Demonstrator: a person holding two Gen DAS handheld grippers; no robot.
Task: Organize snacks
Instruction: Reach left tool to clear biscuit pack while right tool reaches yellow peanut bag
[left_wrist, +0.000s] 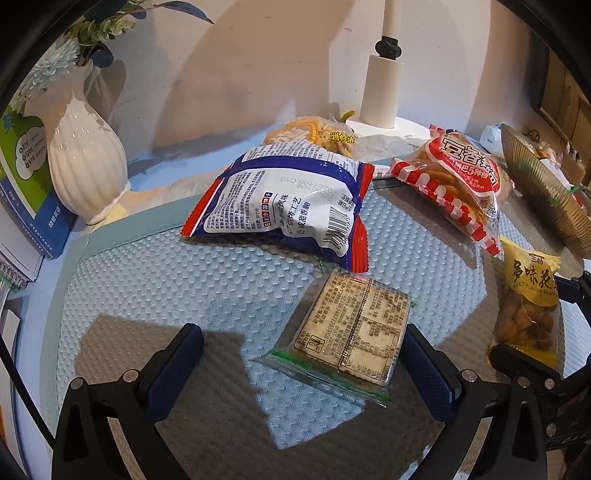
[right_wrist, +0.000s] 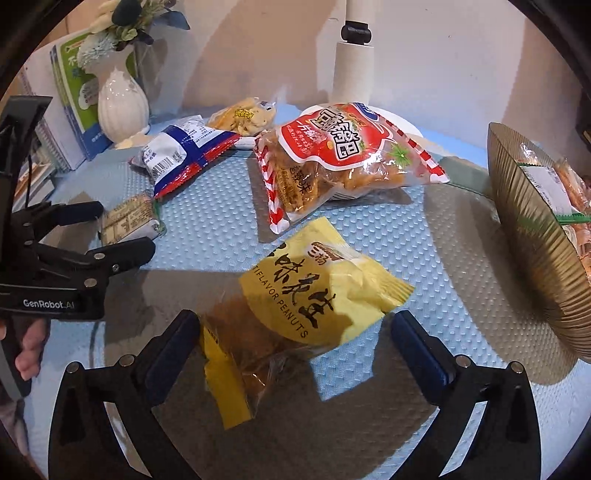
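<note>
Left wrist: blue textured mat (left_wrist: 184, 280) against a pale wall (left_wrist: 258, 55), white vase (left_wrist: 86, 158) at left, lamp base (left_wrist: 382, 88) behind. Left gripper (left_wrist: 303, 354) spread wide over a flat cracker packet (left_wrist: 351, 332), untouched; blue-and-white bag (left_wrist: 280, 206) just beyond.

Right wrist: same mat. Right gripper (right_wrist: 291, 339) gaping around the yellow peanut bag (right_wrist: 295, 314), pads clear. Red-striped bag (right_wrist: 343, 158) behind, gold ribbed bowl (right_wrist: 535, 240) right.

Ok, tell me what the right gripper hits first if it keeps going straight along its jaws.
Most likely the yellow peanut bag: it lies on the mat between the open jaws of the right gripper. Depth is uncertain, but nothing else shows ahead of it.
</note>
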